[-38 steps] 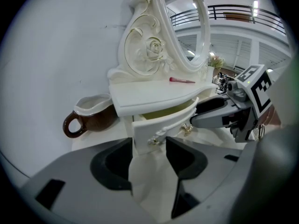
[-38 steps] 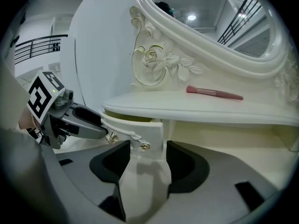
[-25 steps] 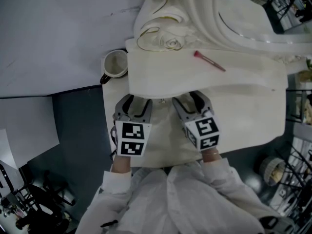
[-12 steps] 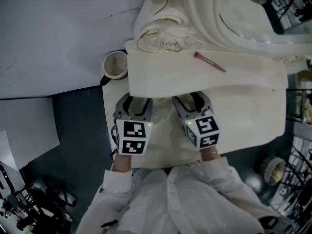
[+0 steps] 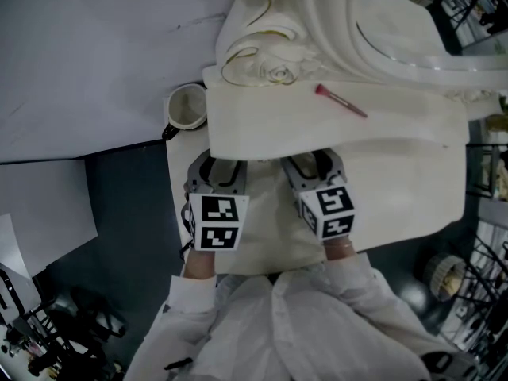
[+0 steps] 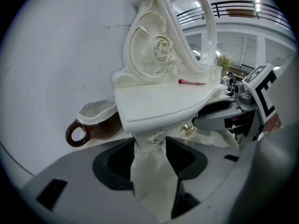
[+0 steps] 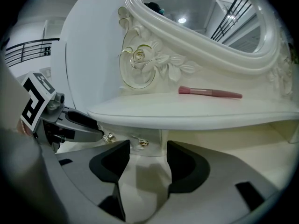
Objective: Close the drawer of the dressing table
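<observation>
Together at the dressing table's (image 5: 333,129) front, the left gripper (image 5: 216,165) and right gripper (image 5: 311,163) each held jaws spread, unclenched, flanking a gold-knobbed drawer (image 6: 150,138) under the tabletop; a pink brush (image 5: 341,100) lay on top.

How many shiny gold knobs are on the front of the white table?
2. One knob is right in front of the left claw, the other knob in front of the right claw. More may be hidden.

dark floor (image 5: 127,201), plain white wall (image 6: 56,50)
</observation>
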